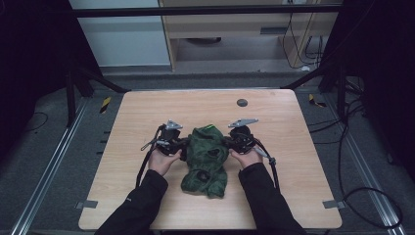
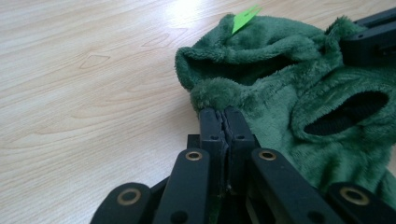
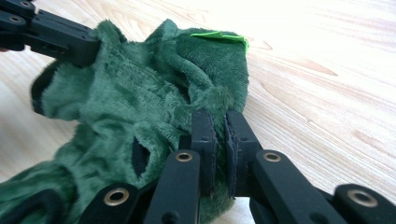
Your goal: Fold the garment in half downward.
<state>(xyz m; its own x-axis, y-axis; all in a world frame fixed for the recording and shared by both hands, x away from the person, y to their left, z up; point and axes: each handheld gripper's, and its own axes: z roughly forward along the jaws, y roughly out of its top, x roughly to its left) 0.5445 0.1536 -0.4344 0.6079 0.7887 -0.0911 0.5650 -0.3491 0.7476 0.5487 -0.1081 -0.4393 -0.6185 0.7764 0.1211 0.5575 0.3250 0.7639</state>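
Both grippers pinch the garment's far edge; a lift or spread looks to be in hand.

Near: hem end of garment (image 1: 204,169) lies crumpled on table (image 1: 147,112). Mid: left gripper (image 2: 219,112) clamped tight on fleece at one side, right gripper (image 3: 219,114) clamped on the other, narrow gap packed with pile. Far: green tag (image 2: 245,16) at collar. Advice: raise both level, pull apart gently, keep fleece deep between the pads so it can't slip.
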